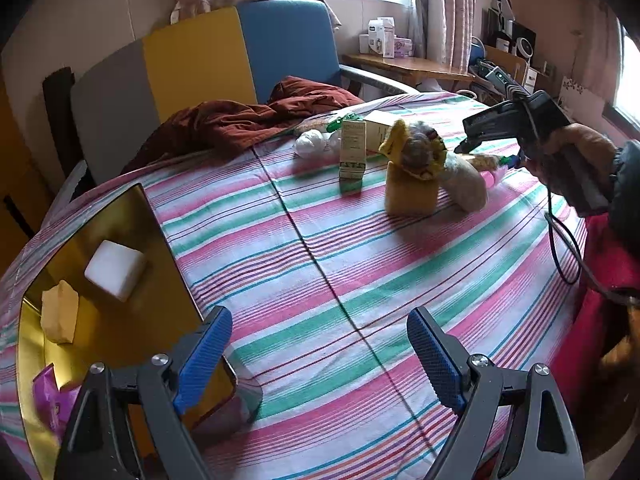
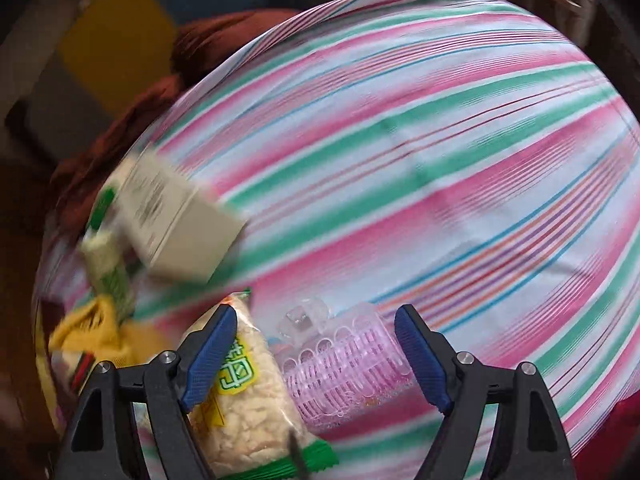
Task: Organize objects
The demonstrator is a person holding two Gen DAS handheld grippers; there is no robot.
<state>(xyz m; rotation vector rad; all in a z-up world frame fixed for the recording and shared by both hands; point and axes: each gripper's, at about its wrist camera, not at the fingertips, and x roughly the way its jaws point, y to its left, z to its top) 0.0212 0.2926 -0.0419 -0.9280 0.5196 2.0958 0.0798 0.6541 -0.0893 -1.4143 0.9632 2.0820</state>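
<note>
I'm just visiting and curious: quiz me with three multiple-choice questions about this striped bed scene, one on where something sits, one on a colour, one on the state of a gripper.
1. Where does the white block lie?
A. In the gold tray
B. On the blue chair
C. On the wooden desk

2. What colour is the hair roller between the right gripper's fingers?
A. Green
B. Pink
C. Black

3. How does the left gripper stand?
A. Shut on a box
B. Shut with nothing in it
C. Open over the striped sheet

Answers:
1 A: the block rests inside the tray beside a pale yellow packet.
2 B: its ribbed plastic is translucent pink.
3 C: the blue pads stand well apart, with only cloth between them.
</note>
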